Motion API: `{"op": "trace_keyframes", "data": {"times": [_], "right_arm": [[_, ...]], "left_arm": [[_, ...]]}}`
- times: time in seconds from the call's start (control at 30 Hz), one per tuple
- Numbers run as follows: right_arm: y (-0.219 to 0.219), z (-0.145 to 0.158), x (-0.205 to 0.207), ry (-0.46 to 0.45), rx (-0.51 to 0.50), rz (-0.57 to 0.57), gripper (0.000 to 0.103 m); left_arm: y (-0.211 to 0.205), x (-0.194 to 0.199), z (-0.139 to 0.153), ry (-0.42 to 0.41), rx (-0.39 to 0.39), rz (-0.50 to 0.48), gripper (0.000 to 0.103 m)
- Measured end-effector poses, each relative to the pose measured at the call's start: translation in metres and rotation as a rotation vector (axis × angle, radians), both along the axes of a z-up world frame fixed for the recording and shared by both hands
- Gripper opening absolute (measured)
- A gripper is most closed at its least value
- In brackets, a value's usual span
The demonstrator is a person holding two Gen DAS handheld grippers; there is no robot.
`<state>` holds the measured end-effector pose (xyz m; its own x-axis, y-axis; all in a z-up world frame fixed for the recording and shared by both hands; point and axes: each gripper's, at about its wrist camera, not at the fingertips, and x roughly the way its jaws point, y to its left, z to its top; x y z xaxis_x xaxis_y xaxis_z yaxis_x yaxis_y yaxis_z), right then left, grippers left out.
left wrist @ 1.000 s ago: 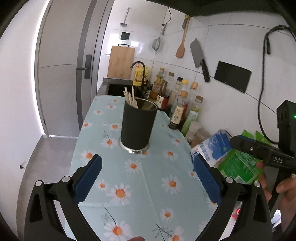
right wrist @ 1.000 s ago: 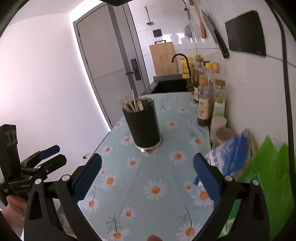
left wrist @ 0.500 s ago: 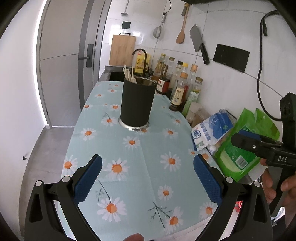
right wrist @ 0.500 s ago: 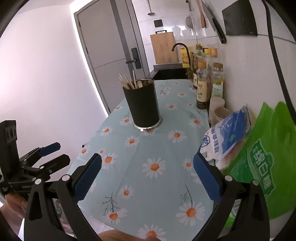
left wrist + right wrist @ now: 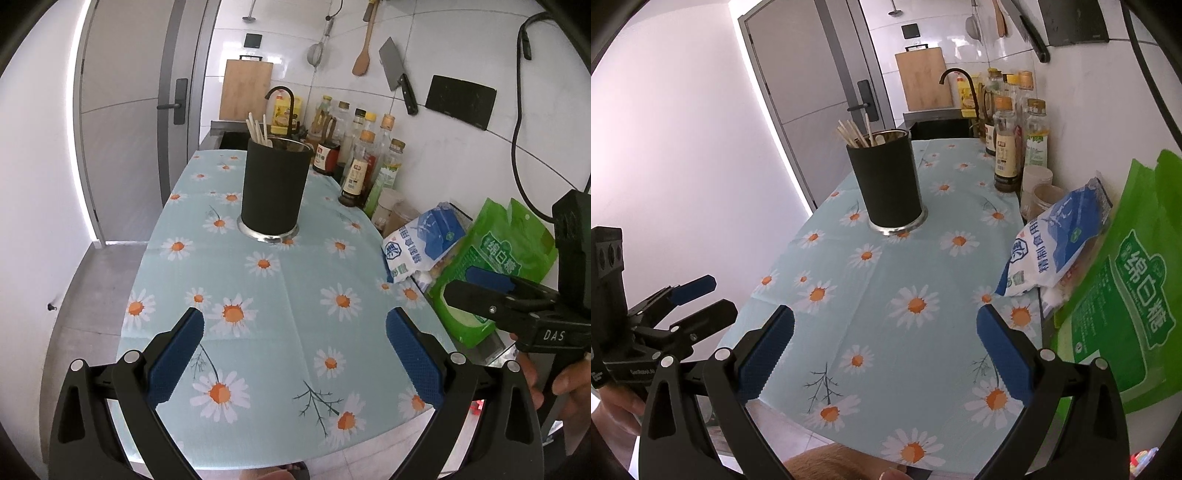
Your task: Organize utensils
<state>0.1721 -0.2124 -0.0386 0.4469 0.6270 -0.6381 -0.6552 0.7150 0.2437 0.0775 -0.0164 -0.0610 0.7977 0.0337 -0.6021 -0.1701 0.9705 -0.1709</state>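
The black utensil holder [image 5: 274, 186] stands upright near the middle of the daisy-print tablecloth [image 5: 288, 295], its dark cylindrical body set on a shiny metal base ring, with a bundle of pale wooden chopsticks [image 5: 257, 127] leaning out over the rim on the side away from the wall; in the right wrist view the same chopsticks [image 5: 854, 133] fan slightly apart. Judging by looks, the sticks are light, stiff and slim, likely to slip or rotate if pinched near a tip, so the better hold would be across several at mid-length just above the rim; the holder itself seems rigid and fairly stable, best taken around its wall if it must be moved, though its weight cannot be told. No loose utensils show on the cloth, so the sorting appears close to done or not yet begun. The left gripper [image 5: 294, 354] hangs above the near edge of the table with its blue pads spread wide and nothing between them; the right gripper [image 5: 885, 354] is likewise spread and empty, well apart from the holder. Along the wall stand sauce bottles [image 5: 360, 162], a blue salt bag [image 5: 421, 245] and a green sugar bag [image 5: 491, 266].
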Motion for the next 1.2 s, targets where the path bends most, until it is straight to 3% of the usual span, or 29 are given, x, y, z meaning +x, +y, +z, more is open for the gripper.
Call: {"op": "trace_keyframes", "data": {"times": [1.2], "right_arm": [[0.0010,-0.0018,-0.0073,-0.010,-0.027,-0.009,0.098]], "left_arm": [[0.0032,-0.0042,-0.0025,0.016,-0.026,0.016,0.096]]}}
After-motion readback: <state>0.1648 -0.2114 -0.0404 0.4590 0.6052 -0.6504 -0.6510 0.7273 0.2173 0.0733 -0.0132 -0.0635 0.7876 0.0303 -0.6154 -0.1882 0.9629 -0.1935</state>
